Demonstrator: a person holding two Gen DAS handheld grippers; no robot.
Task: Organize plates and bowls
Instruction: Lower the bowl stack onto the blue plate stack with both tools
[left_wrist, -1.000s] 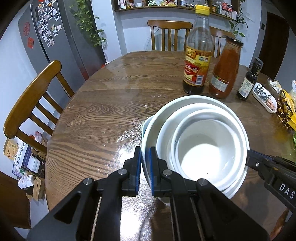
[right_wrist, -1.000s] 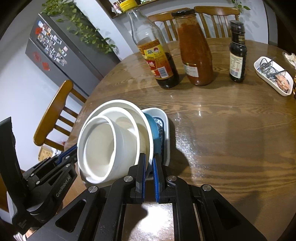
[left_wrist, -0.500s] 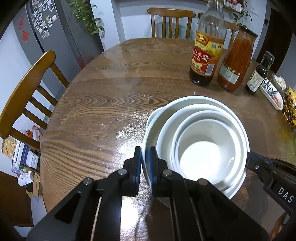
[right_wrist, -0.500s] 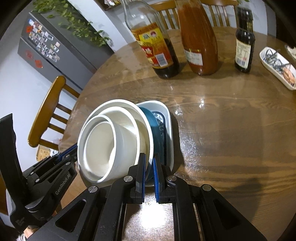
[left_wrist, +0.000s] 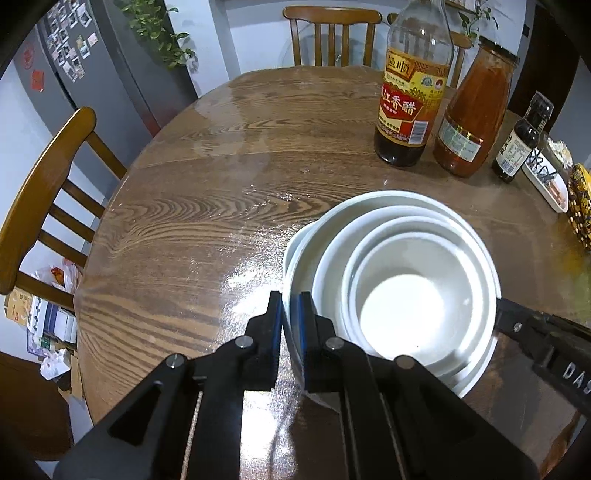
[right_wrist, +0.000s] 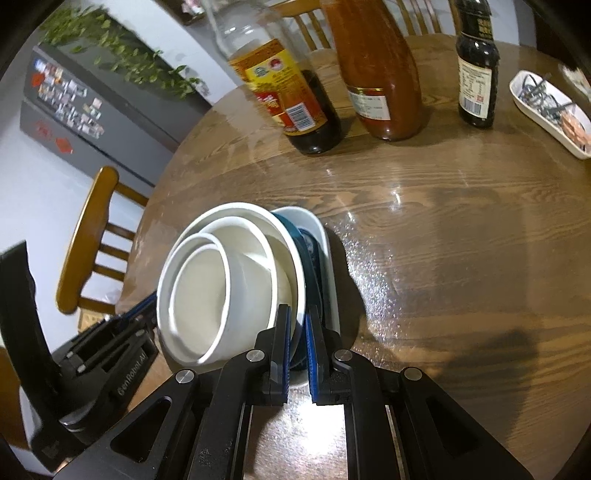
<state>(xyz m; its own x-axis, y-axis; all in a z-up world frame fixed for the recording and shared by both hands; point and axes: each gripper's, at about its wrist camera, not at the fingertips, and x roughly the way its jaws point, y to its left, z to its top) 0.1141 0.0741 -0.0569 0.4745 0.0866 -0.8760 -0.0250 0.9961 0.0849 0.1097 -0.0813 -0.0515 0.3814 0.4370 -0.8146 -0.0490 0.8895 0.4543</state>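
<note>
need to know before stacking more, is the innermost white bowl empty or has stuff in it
Empty: the left wrist view looks straight into the innermost white bowl, showing only a bare white bottom.

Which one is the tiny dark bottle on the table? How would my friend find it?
Look at the round wooden table and find the row of three bottles at its far side. The small dark bottle stands at the right end, beside the orange sauce jar. It is the shortest and thinnest, nearly black, with a white label.

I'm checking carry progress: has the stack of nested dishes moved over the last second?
Yes. The stack of nested dishes, clamped by both tongs, has moved toward the vinegar bottle, which looms larger and closer in both views.
</note>
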